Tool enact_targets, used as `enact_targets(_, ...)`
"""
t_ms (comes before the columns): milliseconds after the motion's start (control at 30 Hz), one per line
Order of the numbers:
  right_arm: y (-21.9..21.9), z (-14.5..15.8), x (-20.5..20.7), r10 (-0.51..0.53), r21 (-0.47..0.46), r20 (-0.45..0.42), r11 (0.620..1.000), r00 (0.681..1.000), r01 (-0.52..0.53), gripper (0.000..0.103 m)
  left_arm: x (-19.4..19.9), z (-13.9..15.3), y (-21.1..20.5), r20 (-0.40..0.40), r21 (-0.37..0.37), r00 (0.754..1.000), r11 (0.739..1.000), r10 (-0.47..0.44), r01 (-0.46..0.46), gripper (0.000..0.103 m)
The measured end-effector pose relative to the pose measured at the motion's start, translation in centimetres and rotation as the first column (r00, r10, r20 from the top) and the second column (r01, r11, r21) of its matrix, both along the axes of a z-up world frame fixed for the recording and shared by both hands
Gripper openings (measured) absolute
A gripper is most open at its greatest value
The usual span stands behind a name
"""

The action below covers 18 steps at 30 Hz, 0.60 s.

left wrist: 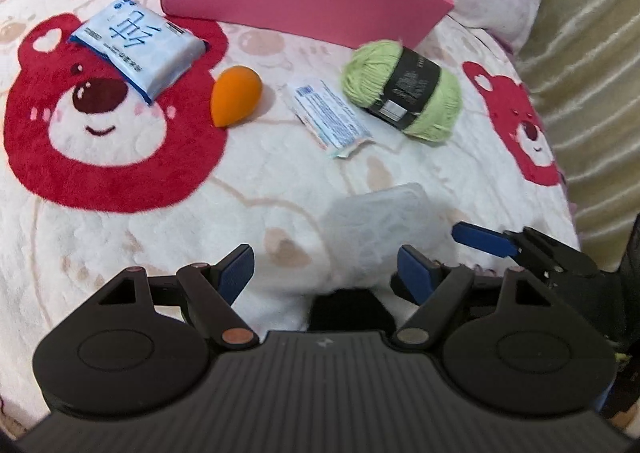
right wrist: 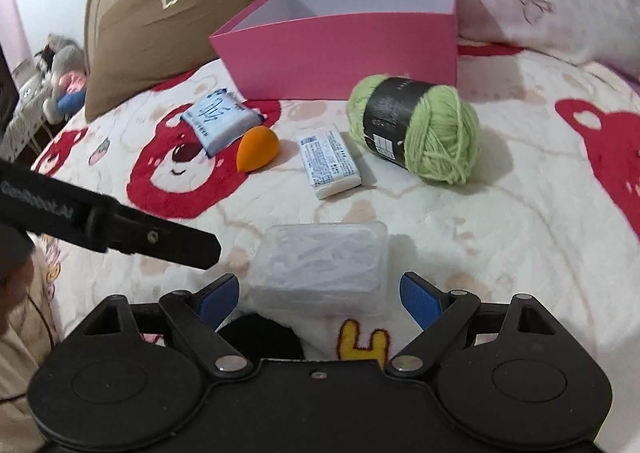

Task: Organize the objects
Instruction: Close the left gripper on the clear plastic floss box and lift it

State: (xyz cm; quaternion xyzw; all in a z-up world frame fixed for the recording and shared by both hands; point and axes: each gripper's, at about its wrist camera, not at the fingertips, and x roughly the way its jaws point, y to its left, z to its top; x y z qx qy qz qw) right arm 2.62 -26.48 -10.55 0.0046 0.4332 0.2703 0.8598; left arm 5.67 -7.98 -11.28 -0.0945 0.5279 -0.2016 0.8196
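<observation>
Bed: everything's laid out on a fluffy white blanket with red bear faces, no desk here.
Pink box: open pink cardboard box sits at the far side, looks empty as far as I can see into it.
Yarn: light green ball of yarn with a black paper band lies just in front of the box.
Small stuff: white tissue pack with blue print, an orange teardrop makeup sponge and a pale blue wipes pack lie in a row to the left of the yarn, the sponge touching the wipes pack.
Clear case: frosted clear plastic case is nearest, right ahead of both tools.
Left hand-held gripper: blue pads spread apart, nothing pinched.
Right hand-held gripper: spread wide too, the case just past its tips, not touching.
</observation>
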Motion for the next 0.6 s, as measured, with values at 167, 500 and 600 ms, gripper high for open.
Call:
enact_targets(167, 0.3, -1.2, 0.2, 0.017, -0.019, -0.011, 1.0, 1.0, -0.017, 0.09, 0.7, -1.7, 0.5, 0.021, -0.02, 1.0, 1.0, 0.019, -0.018, 0.077)
enact_targets(500, 0.7, -2.4, 0.8, 0.007, 0.004, -0.034, 1.0, 0.999, -0.006, 0.091, -0.1, -3.4, -0.9, 0.105, 0.01, 0.994, 1.0, -0.009, 0.008, 0.075)
enact_targets(600, 1.3, -2.5, 0.6, 0.015, -0.021, -0.02, 1.0, 1.0, -0.016, 0.091, 0.0, -3.7, -1.1, 0.096, -0.012, 0.995, 1.0, -0.012, 0.013, 0.075)
